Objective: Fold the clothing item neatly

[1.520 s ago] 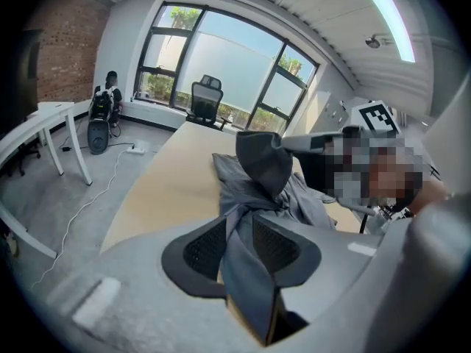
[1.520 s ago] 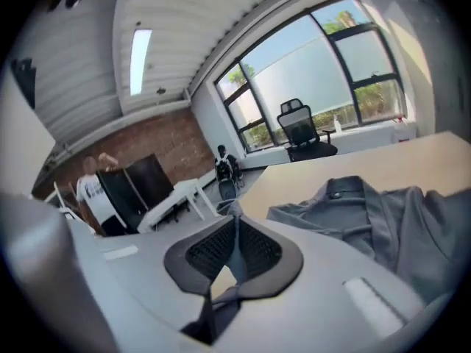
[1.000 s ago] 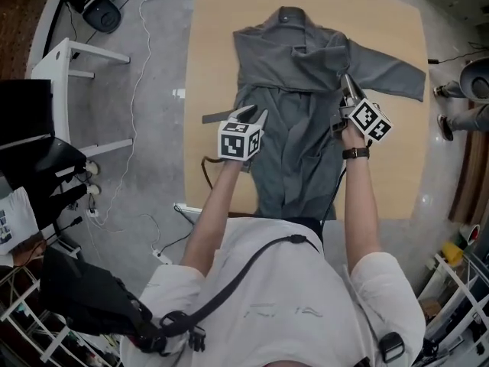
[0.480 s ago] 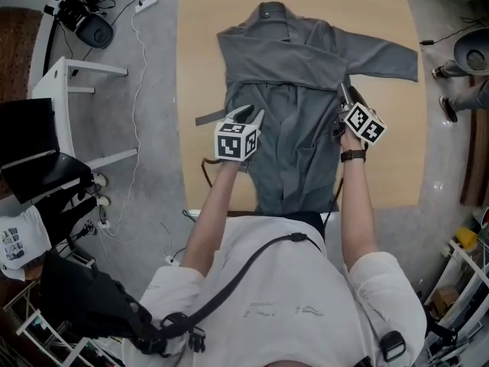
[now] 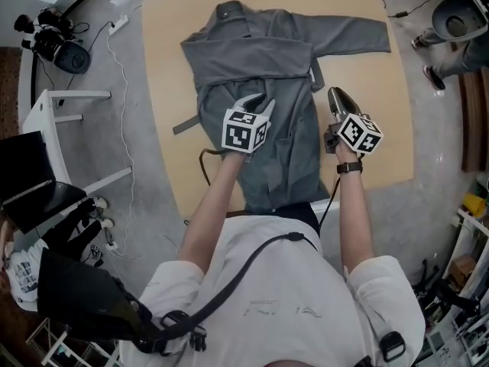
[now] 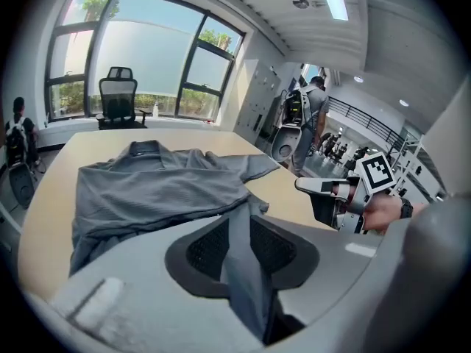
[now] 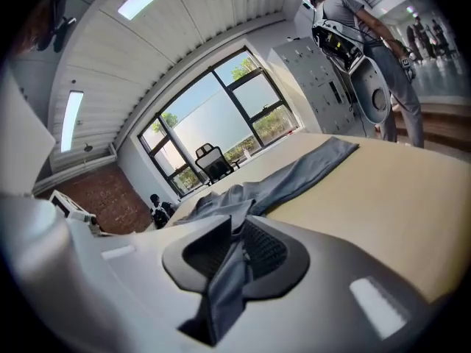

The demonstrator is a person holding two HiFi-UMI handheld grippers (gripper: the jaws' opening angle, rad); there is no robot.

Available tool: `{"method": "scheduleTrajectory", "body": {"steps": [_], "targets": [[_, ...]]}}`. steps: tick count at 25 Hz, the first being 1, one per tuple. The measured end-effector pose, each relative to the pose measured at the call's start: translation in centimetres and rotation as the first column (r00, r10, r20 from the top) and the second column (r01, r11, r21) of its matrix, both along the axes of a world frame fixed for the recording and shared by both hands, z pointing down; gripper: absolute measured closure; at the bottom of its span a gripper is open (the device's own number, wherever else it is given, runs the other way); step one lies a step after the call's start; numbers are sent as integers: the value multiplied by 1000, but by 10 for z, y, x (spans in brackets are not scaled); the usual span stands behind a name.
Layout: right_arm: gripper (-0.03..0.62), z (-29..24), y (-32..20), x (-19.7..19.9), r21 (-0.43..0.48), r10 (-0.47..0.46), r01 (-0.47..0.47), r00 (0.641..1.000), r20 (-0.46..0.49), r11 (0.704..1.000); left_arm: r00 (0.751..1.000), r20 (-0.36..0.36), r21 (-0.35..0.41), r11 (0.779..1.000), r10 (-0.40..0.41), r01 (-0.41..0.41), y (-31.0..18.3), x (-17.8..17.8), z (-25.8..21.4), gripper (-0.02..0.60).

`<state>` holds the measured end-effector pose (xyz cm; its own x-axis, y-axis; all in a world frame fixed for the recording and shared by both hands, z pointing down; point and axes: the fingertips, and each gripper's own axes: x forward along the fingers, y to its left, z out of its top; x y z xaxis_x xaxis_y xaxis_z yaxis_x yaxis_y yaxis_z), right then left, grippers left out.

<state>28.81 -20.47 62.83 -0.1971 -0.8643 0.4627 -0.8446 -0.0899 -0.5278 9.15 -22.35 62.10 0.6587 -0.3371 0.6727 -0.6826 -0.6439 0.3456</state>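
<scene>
Grey long-sleeved shirt (image 5: 252, 60) lies spread face up on the pale wooden surface (image 5: 382, 128), its collar (image 5: 229, 10) at the far end and its hem hanging off the near edge towards the person. One sleeve is already laid across the chest; the other sleeve (image 5: 351, 33) stretches out flat to the right.

The left hand-held gripper (image 5: 258, 105) sits over the middle of the front panel. Its jaws are partly closed, with a ridge of grey cloth pinched between the pads. The right hand-held gripper (image 5: 337, 96) is just beside the shirt's right edge, above bare wood. Its jaws have just been closing, and its own view shows a fold of the same cloth caught between them, trailing back to the body of the shirt.

The fabric looks light, soft and limp. It will likely drape and sag wherever it is unsupported and slide easily over the smooth wood, and a single pinch will probably drag wrinkles behind it. Seams, the side edges, the shoulder and the cuff look like the best places to take hold, as the doubled cloth there should give the pads more to bite on. Holding at two spread points should keep an edge straight while it is carried over.
</scene>
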Motion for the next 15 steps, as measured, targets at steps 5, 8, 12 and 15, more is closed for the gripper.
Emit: {"method": "scheduleTrajectory", "body": {"steps": [5,8,12,15], "targets": [[588,16,38,51,-58,41,-46,996,-76,997,994,-9,-4,994,108,-108,9,58,6,581],[588,26,56,83,-94,56,-67,992,-113,993,984,-19,-23,984,178,-179,18,90,14,581],[588,43,65,126,-159,14,-47,979,-205,986,971,-27,-42,970,237,-238,22,125,24,581],[585,57,54,162,-200,-31,-23,964,-264,979,965,-25,-45,964,262,-263,21,146,30,581]]}}
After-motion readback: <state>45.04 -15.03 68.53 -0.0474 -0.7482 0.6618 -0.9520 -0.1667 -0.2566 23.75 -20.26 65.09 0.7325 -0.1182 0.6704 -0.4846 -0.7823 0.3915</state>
